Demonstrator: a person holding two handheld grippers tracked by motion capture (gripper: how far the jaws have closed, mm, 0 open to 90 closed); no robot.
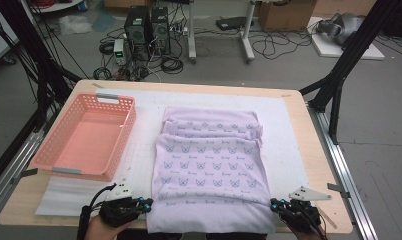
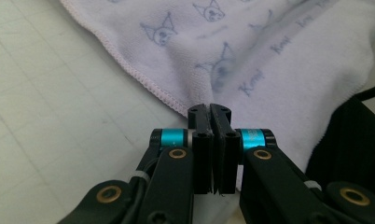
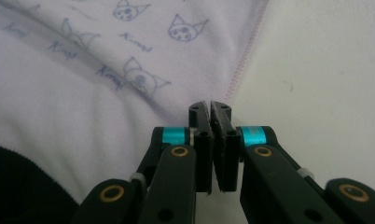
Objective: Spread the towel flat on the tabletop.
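We hold the left tool (image 1: 148, 202) at the near left corner of the towel (image 1: 211, 170) and the right tool (image 1: 274, 204) at its near right corner, both hands low at the near edge of the worktop (image 1: 309, 125), with the tools pointing inward at each other. In the left gripper view the jaws are closed together with the towel's hemmed edge pinched at their tips; in the right gripper view the jaws are likewise closed on the hem. The towel lies at the centre of the worktop, partly folded, its long axis running from the near edge to the far edge. The pink basket (image 1: 86, 137) stands to its left, apart from it. Bare worktop lies to the towel's right
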